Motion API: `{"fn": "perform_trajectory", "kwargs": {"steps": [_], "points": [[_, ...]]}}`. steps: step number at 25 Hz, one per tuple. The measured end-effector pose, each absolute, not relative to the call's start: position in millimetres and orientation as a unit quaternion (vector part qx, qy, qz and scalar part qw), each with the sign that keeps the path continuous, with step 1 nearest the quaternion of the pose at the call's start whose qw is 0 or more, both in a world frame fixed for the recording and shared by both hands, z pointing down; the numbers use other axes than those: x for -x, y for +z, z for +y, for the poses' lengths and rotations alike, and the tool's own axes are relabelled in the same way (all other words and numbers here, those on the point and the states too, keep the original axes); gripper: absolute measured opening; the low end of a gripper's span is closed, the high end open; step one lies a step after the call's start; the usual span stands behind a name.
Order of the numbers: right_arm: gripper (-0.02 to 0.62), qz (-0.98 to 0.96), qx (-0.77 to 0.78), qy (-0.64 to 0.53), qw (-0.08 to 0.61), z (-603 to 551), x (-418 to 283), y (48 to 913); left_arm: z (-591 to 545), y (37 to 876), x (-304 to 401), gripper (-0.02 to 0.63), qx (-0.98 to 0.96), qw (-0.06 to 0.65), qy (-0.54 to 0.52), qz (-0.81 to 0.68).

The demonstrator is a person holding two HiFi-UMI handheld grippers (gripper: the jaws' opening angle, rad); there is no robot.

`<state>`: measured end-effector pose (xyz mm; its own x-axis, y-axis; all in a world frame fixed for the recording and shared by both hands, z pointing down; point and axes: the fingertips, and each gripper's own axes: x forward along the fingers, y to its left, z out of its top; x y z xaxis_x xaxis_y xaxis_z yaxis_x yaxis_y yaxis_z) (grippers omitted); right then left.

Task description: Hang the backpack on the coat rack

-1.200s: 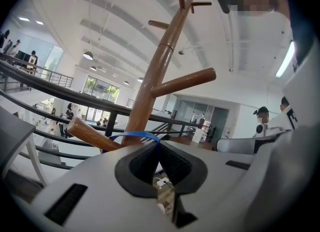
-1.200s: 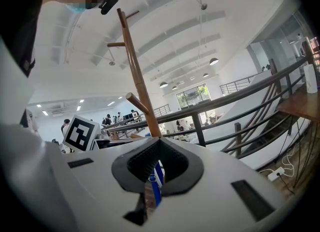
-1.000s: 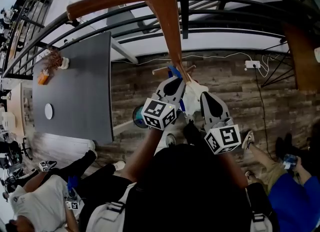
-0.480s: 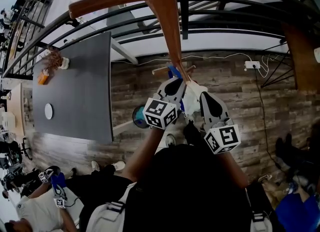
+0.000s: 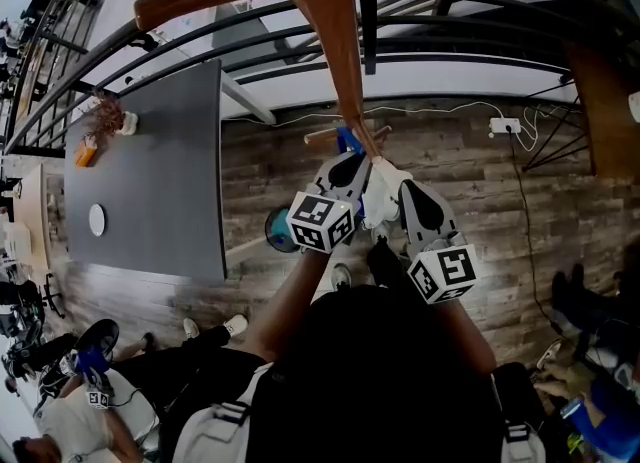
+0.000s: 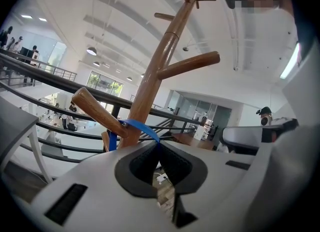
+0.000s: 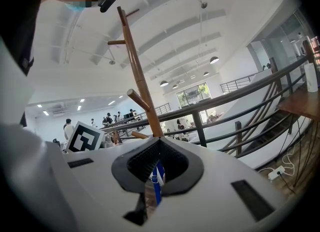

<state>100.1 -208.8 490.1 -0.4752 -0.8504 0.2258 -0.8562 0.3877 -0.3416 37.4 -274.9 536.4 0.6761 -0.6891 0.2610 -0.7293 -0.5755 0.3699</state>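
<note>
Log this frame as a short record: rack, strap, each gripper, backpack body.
rack: brown wooden coat rack, upright, with branching pegs
strap: blue webbing strap, draped over a lower peg where it meets the trunk
left gripper: shut on the strap, close to the rack
right gripper: shut on the strap, lower down
backpack body: not made out in any view

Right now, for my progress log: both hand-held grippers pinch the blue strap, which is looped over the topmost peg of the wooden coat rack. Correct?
Not the topmost. The left gripper view shows the blue strap looped over a low peg of the coat rack, far below the top ones. The left hand-held gripper and right hand-held gripper do both pinch it.
</note>
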Motion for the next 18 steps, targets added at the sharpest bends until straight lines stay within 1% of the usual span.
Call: {"fn": "perform_trajectory", "kwargs": {"steps": [9, 18], "points": [[0.012, -0.834, -0.510, 0.211, 0.009, -207, -97, 490, -272, 559, -28, 0.014, -0.877, 0.246, 0.064, -0.407], [0.012, -0.834, -0.510, 0.212, 0.013, -207, -95, 494, -275, 571, -24, 0.014, -0.875, 0.248, 0.068, -0.411]]}}
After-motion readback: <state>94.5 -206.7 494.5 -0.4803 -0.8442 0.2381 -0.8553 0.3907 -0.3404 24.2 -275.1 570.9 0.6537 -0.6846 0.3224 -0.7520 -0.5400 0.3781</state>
